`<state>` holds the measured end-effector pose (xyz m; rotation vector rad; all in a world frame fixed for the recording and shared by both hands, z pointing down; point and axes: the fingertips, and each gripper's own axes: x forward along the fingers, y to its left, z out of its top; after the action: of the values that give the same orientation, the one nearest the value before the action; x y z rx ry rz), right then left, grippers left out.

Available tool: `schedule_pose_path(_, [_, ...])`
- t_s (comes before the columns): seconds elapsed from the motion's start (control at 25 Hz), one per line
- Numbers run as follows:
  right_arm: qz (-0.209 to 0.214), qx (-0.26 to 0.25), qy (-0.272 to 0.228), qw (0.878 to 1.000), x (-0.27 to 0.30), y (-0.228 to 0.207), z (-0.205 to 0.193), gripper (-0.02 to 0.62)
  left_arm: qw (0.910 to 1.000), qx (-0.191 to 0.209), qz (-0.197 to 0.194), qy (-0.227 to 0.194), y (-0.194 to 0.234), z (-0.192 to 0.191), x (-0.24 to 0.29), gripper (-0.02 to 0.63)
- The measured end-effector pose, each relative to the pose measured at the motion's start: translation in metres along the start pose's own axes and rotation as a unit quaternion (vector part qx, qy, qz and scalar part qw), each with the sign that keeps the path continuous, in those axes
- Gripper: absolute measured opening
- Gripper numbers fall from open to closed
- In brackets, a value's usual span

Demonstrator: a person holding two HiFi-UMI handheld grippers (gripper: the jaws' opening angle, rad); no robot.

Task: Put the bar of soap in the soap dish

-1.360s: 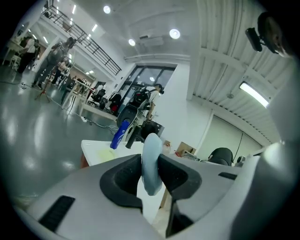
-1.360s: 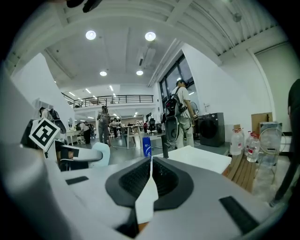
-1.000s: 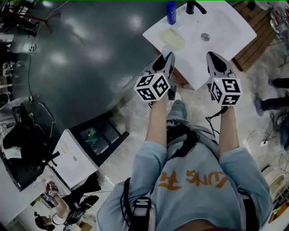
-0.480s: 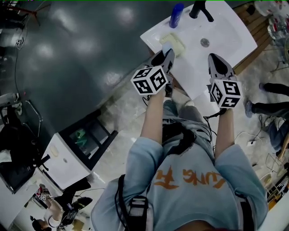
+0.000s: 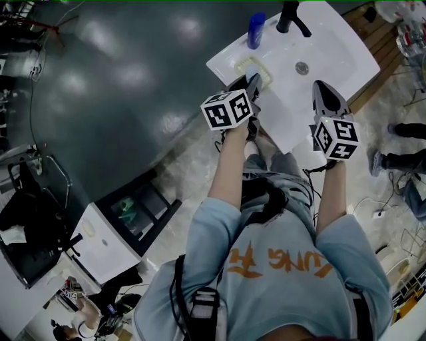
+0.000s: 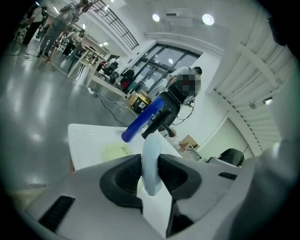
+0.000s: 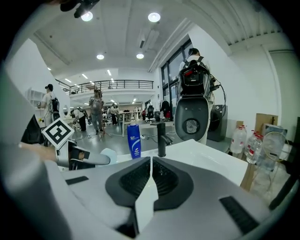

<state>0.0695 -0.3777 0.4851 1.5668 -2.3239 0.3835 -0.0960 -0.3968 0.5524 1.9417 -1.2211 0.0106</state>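
A pale blue bar of soap (image 6: pixel 152 145) stands on edge between the jaws of my left gripper (image 6: pixel 150 165), which is shut on it. In the head view that gripper (image 5: pixel 253 81) reaches over the sink's near left corner, with the soap (image 5: pixel 251 68) just above the pale yellow soap dish (image 5: pixel 261 70). The left gripper view shows the dish (image 6: pixel 115 151) lying ahead and a little to the left on the white sink (image 6: pixel 89 145). My right gripper (image 5: pixel 319 86) hovers over the sink's near right side, its jaws (image 7: pixel 151 161) shut on nothing.
A blue bottle (image 5: pixel 255 30) and a black faucet (image 5: pixel 290 16) stand at the back of the sink, with the drain (image 5: pixel 302 67) in the basin. A wooden pallet (image 5: pixel 373 73) lies to the right. A person's shoes (image 5: pixel 399 160) show at the right edge.
Both grippers have moved forward over the sink. The left one has carried the soap from short of the sink's edge to just above the soap dish.
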Motion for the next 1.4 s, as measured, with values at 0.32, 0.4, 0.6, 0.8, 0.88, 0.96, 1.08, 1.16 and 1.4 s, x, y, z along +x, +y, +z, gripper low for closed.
schedule_pose_path(0.32, [-0.034, 0.03, -0.011, 0.999, -0.005, -0.032, -0.007, 0.032, 0.9981, -0.047, 0.027, 0.03, 0.015, 0.0, 0.029, 0.126])
schedule_pose_path(0.4, [-0.038, 0.03, -0.007, 0.999, -0.007, -0.034, -0.011, 0.032, 0.9967, -0.066, 0.039, 0.028, 0.023, 0.0, 0.032, 0.126])
schedule_pose_path(0.6, [-0.042, 0.031, 0.009, 0.999, -0.009, -0.04, -0.023, 0.032, 0.9934, -0.095, 0.057, 0.03, 0.034, -0.008, 0.039, 0.126])
schedule_pose_path(0.8, [-0.037, 0.027, 0.009, 0.999, -0.004, -0.04, -0.021, 0.032, 0.9907, -0.101, 0.079, 0.045, 0.041, -0.013, 0.044, 0.126])
schedule_pose_path(0.88, [-0.034, 0.027, 0.009, 0.999, -0.003, -0.04, -0.021, 0.032, 0.9898, -0.094, 0.092, 0.054, 0.042, -0.014, 0.044, 0.127])
schedule_pose_path(0.96, [-0.034, 0.029, 0.009, 0.999, -0.003, -0.04, -0.022, 0.032, 0.9891, -0.079, 0.106, 0.065, 0.043, -0.015, 0.044, 0.126])
schedule_pose_path(1.08, [-0.032, 0.03, 0.011, 0.999, -0.001, -0.04, -0.022, 0.032, 0.9881, -0.055, 0.123, 0.074, 0.045, -0.014, 0.043, 0.127])
schedule_pose_path(1.16, [-0.031, 0.03, 0.01, 0.999, 0.0, -0.039, -0.023, 0.032, 0.9878, -0.046, 0.129, 0.074, 0.047, -0.013, 0.041, 0.126])
schedule_pose_path(1.4, [-0.026, 0.028, 0.009, 0.999, 0.0, -0.035, -0.023, 0.032, 0.9888, -0.03, 0.132, 0.064, 0.052, -0.011, 0.034, 0.13])
